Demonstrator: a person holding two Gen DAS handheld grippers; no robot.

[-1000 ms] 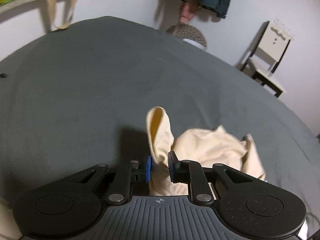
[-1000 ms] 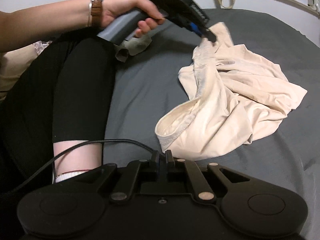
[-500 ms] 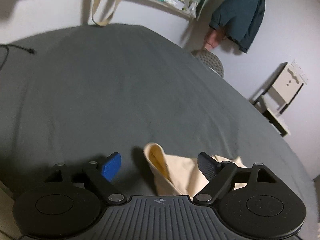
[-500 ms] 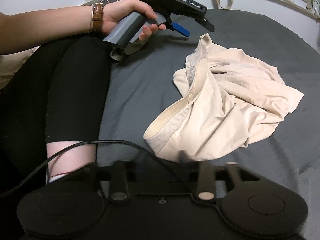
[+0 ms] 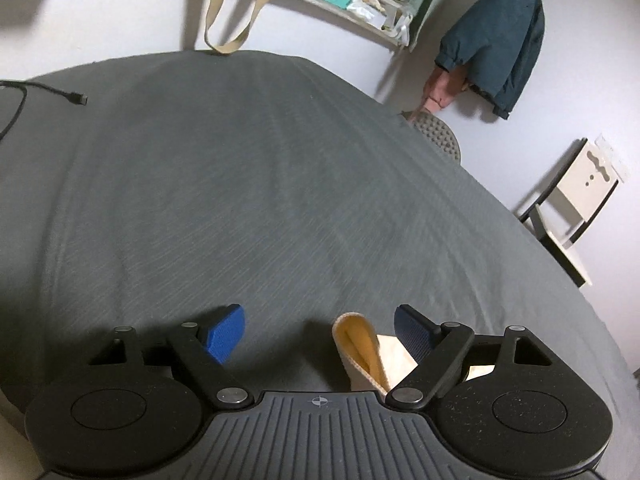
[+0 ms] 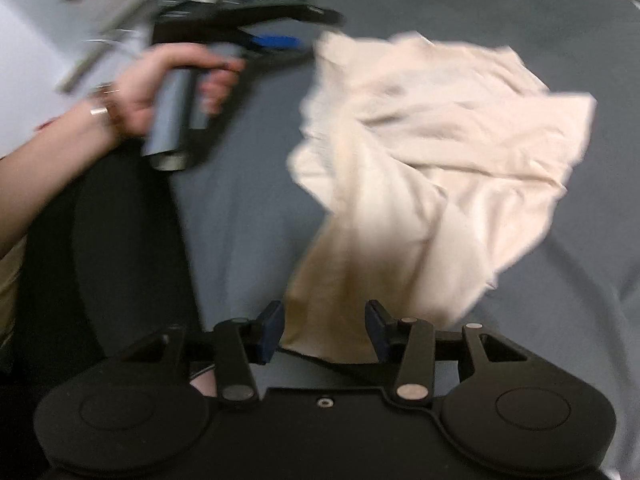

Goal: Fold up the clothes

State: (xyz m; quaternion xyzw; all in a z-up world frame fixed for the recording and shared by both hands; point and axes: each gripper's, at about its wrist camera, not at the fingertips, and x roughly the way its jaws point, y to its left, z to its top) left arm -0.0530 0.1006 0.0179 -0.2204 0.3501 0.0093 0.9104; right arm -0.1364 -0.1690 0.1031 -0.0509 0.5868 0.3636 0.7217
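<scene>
Both my jaws are spread right now, nothing pinched. The cream garment [image 6: 432,152] lies crumpled on the dark grey bed sheet [image 5: 248,184], nowhere near flat, so folding hasn't really started. My left gripper [image 5: 318,330] has a looped edge of the garment [image 5: 360,348] standing up between its blue pads [image 5: 224,338], closer to the right-hand pad, touching neither as far as I can see. My right gripper [image 6: 324,330] has the near hem sitting in the gap between its pads, again not clamped. Risks: if I close the right one here I probably grab a bunched wad, several layers instead of one edge, and lifting that drags the whole heap rather than spreading it. Left side: the loop is off-centre, so closing may catch only the tip and let it slip out under tension, or miss it. Pulling both at once on a tangled pile could twist it further. The right wrist view is heavily motion-blurred, so seams, hem and which part of the garment is which are unreadable; can't tell what kind of garment it is either. In the left wrist view the gripper body hides nearly all of the cloth, only the loop and small slivers show. The person's hand [image 6: 160,88] on the left handle is smeared too. A cable [image 5: 44,90] lies on the far sheet, well apart from the work.
</scene>
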